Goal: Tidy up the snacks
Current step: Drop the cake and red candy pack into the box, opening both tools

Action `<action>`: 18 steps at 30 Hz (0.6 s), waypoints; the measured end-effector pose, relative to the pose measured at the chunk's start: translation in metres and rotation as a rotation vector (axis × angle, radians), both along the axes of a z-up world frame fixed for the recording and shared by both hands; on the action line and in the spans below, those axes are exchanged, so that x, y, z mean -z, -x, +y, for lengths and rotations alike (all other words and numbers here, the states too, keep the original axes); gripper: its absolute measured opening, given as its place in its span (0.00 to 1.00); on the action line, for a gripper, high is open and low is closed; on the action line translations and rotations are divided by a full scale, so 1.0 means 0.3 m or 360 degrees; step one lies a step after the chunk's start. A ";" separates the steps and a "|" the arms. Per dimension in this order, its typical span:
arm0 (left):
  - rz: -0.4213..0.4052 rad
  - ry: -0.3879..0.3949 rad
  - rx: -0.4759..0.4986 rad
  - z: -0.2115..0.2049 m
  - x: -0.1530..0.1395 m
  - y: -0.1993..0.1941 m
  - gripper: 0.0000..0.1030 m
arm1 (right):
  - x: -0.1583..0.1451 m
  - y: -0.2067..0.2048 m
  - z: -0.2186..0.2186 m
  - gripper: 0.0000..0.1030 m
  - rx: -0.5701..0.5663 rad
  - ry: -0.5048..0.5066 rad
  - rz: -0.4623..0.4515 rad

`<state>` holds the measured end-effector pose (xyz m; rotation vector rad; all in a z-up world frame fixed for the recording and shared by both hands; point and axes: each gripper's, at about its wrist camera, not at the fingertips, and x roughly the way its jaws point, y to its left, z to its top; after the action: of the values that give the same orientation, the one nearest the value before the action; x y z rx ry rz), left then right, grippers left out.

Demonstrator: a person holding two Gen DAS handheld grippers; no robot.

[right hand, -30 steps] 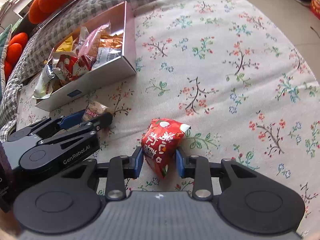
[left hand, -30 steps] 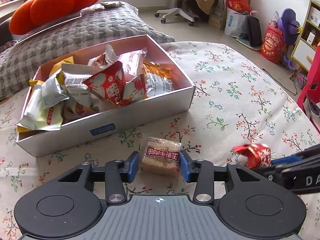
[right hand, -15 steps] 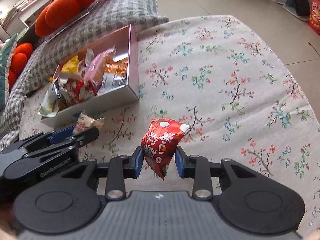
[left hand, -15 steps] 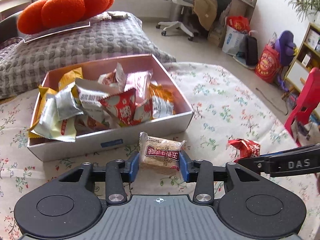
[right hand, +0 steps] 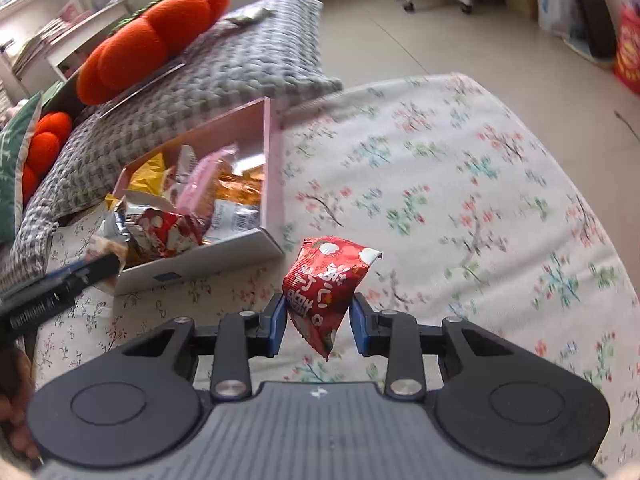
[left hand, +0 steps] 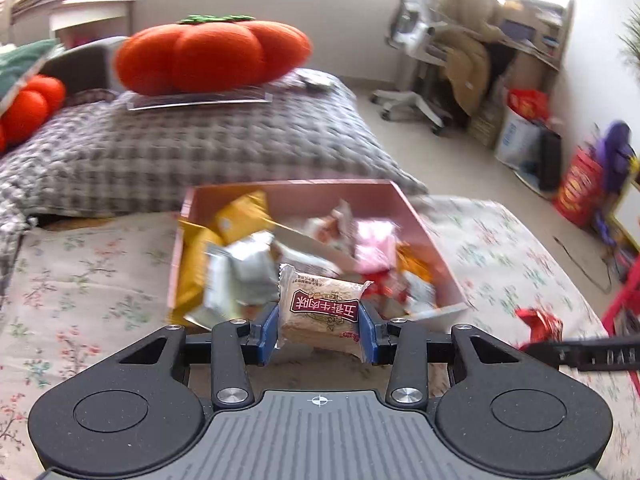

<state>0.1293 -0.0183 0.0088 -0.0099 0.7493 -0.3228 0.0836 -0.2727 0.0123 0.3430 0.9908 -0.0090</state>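
My left gripper [left hand: 319, 332] is shut on a beige wrapped snack bar with a dark red label [left hand: 322, 310], held in the air at the near edge of the pink box [left hand: 420, 220] heaped with several snack packets. My right gripper [right hand: 318, 324] is shut on a red snack packet [right hand: 324, 284], lifted above the floral cloth to the right of the pink box [right hand: 274, 168]. In the right wrist view the left gripper's fingers [right hand: 96, 268] reach in from the left at the box's near corner. The red packet [left hand: 538, 322] also shows at the right of the left wrist view.
A floral cloth [right hand: 460, 184] covers the surface. Behind the box lie a grey knitted cushion [left hand: 200, 148] and an orange pumpkin-shaped pillow [left hand: 208, 56]. An office chair [left hand: 420, 60], bags [left hand: 520, 128] and shelves stand on the floor beyond. A person's hand [right hand: 16, 408] shows at lower left.
My left gripper has risen with the snack bar and moved toward the box, now over its near edge. My right gripper has lifted the red packet slightly off the cloth.
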 end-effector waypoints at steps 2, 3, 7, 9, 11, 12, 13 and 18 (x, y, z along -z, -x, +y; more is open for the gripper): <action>-0.0004 0.0030 -0.0064 0.035 -0.009 -0.022 0.38 | -0.005 -0.014 0.020 0.30 -0.0027 0.0005 -0.0023; -0.0005 0.0045 -0.0093 0.053 -0.011 -0.033 0.38 | -0.010 -0.022 0.027 0.30 -0.0033 0.0011 -0.0038; 0.0003 0.0107 -0.0175 0.107 -0.012 -0.078 0.38 | -0.026 -0.067 0.043 0.30 -0.0030 0.0022 -0.0096; 0.0022 0.0157 -0.0187 0.124 -0.003 -0.099 0.38 | -0.030 -0.095 0.051 0.30 -0.0033 0.0015 -0.0119; 0.0053 0.0201 -0.0171 0.127 0.013 -0.119 0.38 | -0.031 -0.117 0.065 0.30 -0.0055 -0.0012 -0.0150; 0.0069 0.0218 -0.0154 0.125 0.027 -0.124 0.38 | -0.030 -0.130 0.071 0.30 -0.0066 -0.0037 -0.0167; 0.0092 0.0223 -0.0129 0.115 0.042 -0.134 0.38 | -0.026 -0.138 0.080 0.30 -0.0078 -0.0059 -0.0179; 0.0127 0.0183 -0.0059 0.057 0.109 -0.168 0.38 | 0.007 -0.214 0.118 0.30 -0.0138 -0.0139 -0.0191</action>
<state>0.1799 -0.0012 -0.0238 -0.1461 0.8078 -0.3314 0.1479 -0.2374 0.0102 0.3760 0.8881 0.1322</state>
